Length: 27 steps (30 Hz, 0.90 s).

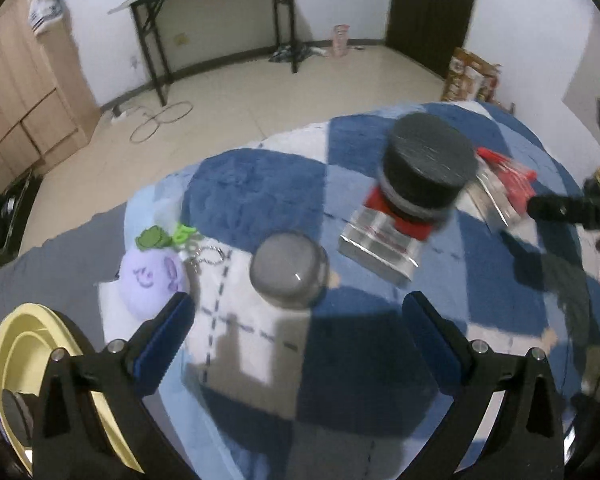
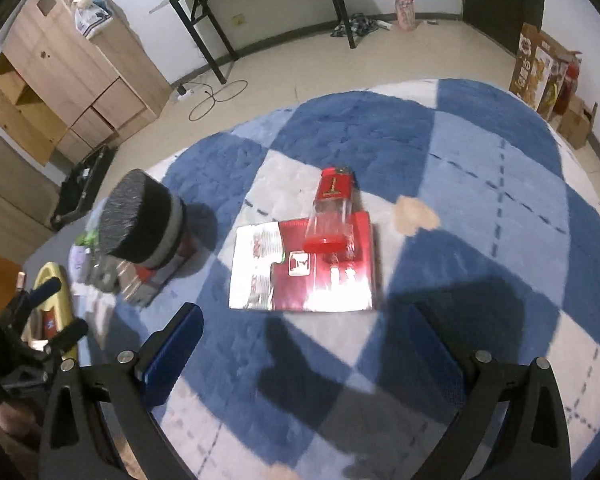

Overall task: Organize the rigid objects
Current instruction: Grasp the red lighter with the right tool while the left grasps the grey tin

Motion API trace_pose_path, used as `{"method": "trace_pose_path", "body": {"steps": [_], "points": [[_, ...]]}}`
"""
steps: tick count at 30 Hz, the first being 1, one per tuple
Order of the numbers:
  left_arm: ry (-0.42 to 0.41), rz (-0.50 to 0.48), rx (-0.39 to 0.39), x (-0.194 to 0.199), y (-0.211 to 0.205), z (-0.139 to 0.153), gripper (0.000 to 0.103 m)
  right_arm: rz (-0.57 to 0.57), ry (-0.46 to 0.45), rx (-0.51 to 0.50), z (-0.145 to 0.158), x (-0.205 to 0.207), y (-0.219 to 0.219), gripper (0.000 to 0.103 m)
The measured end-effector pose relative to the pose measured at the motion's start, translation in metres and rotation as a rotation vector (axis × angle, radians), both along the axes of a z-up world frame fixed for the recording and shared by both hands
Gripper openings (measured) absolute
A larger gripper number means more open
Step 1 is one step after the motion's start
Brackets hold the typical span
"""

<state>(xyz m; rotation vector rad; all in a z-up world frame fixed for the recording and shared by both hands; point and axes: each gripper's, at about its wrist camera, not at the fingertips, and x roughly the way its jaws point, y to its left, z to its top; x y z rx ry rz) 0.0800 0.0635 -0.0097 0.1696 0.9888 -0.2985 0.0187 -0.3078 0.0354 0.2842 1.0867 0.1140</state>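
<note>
Here, both tools (image 1: 300,332) (image 2: 304,344) tilted downward over the rug (image 2: 480,168), jaws wide.

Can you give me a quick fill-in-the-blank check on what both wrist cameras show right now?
1. The black round jar stands on top of a clear box with a ____ label.
2. The clear bottle with the red cap lies on a flat ____ and silver packet.
3. The left gripper has its jaws ____, with nothing between them.
4. The purple plush toy has a ____ leaf on top.

Missing words: red; red; open; green
</note>
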Motion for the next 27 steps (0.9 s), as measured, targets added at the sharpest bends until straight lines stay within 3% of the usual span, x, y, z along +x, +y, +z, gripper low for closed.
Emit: {"method": "trace_pose_path", "body": {"steps": [4,7,13,15,16,17,20,23,27], "points": [[-0.031,0.003,-0.039,0.01,-0.006,0.002,0.102,-0.073,-0.058,0.001,-0.007,0.006,-0.011,0.103],[0.002,-0.002,-0.04,0.018,-0.011,-0.007,0.089,-0.065,-0.032,0.049,-0.013,0.023,-0.021,0.097],[0.02,0.029,-0.073,0.025,-0.012,-0.022,0.072,-0.005,0.017,0.024,-0.025,0.059,-0.012,0.082],[0.017,0.04,-0.093,0.027,-0.009,-0.022,0.063,-0.004,0.026,-0.005,-0.029,0.067,-0.01,0.077],[0.013,0.05,-0.094,0.028,-0.007,-0.022,0.052,0.001,0.025,-0.013,-0.029,0.07,-0.009,0.074],[0.011,0.059,-0.095,0.028,-0.005,-0.022,0.05,0.002,0.026,-0.021,-0.029,0.072,-0.009,0.068],[0.029,0.053,-0.115,0.028,0.0,-0.022,0.05,-0.007,0.029,-0.04,-0.031,0.078,-0.013,0.049],[0.021,0.03,-0.051,0.022,-0.005,-0.023,0.053,0.003,0.014,-0.047,-0.032,0.079,-0.018,0.034],[0.026,0.02,-0.036,0.019,-0.01,-0.025,0.059,0.03,0.0,-0.042,-0.03,0.073,-0.022,0.033]]}}
